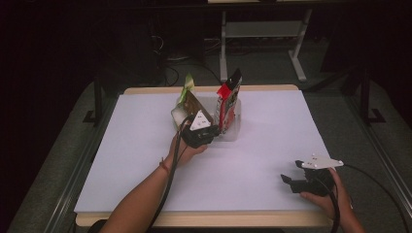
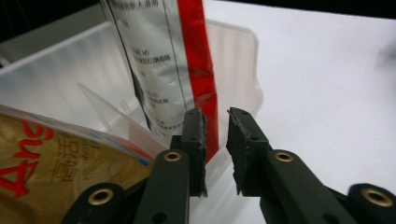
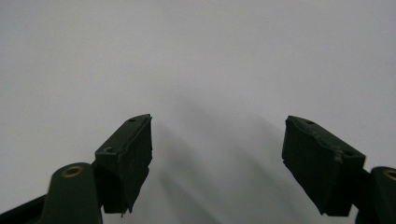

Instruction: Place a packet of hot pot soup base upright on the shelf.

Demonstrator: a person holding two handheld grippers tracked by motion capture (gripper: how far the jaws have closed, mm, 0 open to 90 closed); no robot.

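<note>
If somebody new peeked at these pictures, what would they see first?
Probably the tall red and silver packet standing upright in the clear plastic bin near the far middle of the white table. Right beside it, a gold-brown packet leans in the same bin, with the left tongs just in front, a small gap between them. The right tongs wait wide open near the front right.

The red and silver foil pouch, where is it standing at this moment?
The red and silver foil pouch stands upright in the clear plastic bin at the table's far middle in the high view, right of the brown and gold pouch by the left gripper.
</note>
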